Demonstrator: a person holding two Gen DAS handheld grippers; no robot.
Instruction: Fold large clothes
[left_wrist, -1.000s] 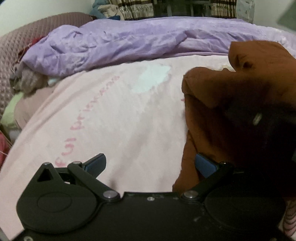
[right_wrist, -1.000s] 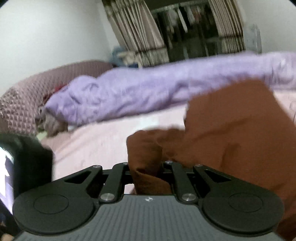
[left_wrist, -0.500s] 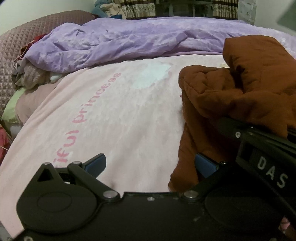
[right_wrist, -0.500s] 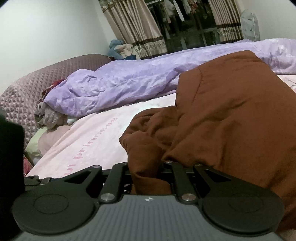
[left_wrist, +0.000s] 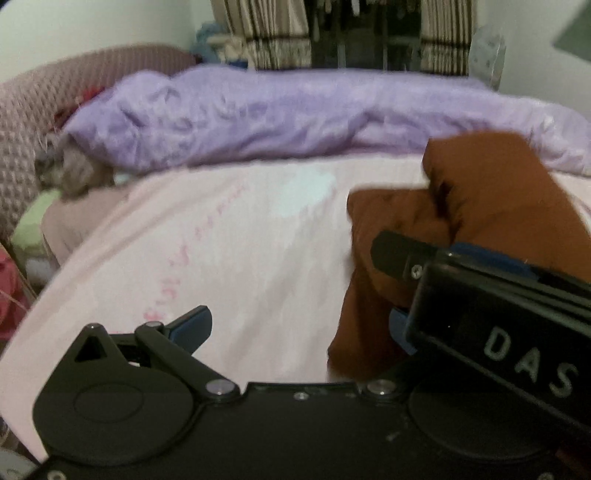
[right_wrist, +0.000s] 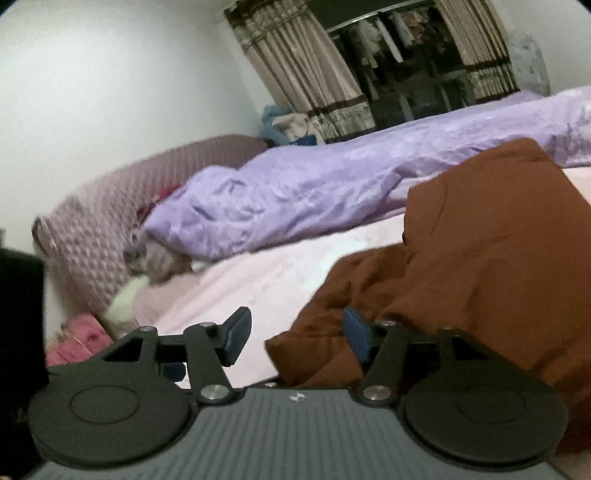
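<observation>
Two hand-held grippers, left (left_wrist: 299, 330) gaping, right (right_wrist: 291, 338) just opened; one brown garment (right_wrist: 480, 266) lies loose.

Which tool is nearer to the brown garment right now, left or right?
Right. The right tool has the brown garment lying between its open fingers, its jaws having just opened. The left tool is open over the pink sheet, beside the garment's edge.

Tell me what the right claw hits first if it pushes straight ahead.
Probably the brown garment: the open right claw has its edge between the fingers. Beyond lies the pink sheet; depth is unclear.
</observation>
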